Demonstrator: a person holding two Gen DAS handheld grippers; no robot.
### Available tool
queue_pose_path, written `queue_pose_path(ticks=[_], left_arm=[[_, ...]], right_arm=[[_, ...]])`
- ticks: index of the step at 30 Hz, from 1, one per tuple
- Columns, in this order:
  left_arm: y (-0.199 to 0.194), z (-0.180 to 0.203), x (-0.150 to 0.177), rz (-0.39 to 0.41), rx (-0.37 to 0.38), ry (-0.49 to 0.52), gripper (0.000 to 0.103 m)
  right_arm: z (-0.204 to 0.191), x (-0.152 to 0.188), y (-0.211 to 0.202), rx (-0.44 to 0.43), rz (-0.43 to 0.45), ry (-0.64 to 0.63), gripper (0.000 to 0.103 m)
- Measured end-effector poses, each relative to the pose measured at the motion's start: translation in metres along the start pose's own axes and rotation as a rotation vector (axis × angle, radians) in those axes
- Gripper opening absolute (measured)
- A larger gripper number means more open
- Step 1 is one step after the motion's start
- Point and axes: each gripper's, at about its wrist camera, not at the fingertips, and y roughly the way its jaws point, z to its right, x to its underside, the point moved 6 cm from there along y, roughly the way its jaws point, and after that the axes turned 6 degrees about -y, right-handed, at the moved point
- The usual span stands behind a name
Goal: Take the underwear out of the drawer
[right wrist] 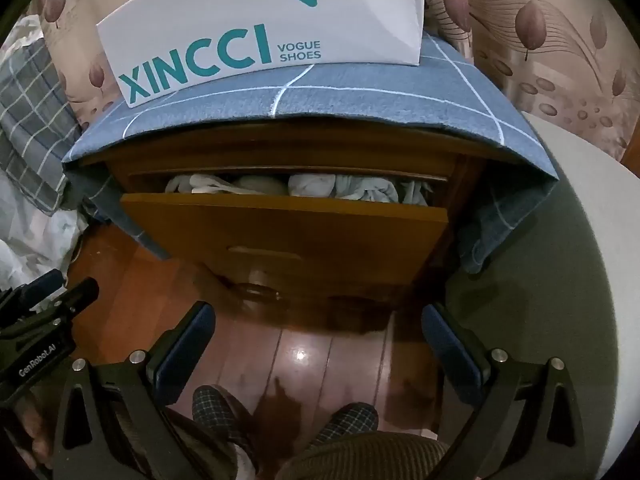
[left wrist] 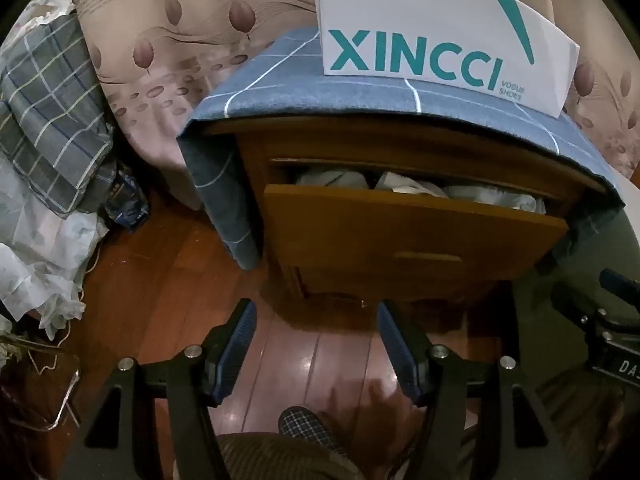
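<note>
The orange-brown wooden drawer (right wrist: 284, 232) holds pale white and grey-blue underwear (right wrist: 296, 188). Above it lies a blue cloth (right wrist: 360, 92) with thin white checks; on that cloth, a white box (right wrist: 260, 20) with teal lettering.

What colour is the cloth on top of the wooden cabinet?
The cloth is blue with thin white lines forming big squares. The right wrist view shows it best.

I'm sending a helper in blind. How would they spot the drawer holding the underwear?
Find the wooden nightstand draped with a blue checked cloth, a white XINCCI shoe box on top. The drawer is directly under the cloth: pulled partly open, pale folded underwear showing behind its front.
</note>
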Motion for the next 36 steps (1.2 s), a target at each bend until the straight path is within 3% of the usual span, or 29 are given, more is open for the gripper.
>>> queue_pose_path(ticks=[36], left_arm=[[0.0074,0.0039,0.0029,-0.032,-0.031,0.027,0.064]], right_arm=[[0.0022,0.0013,0.0003,-0.006,-0.010,0.012,0.102]])
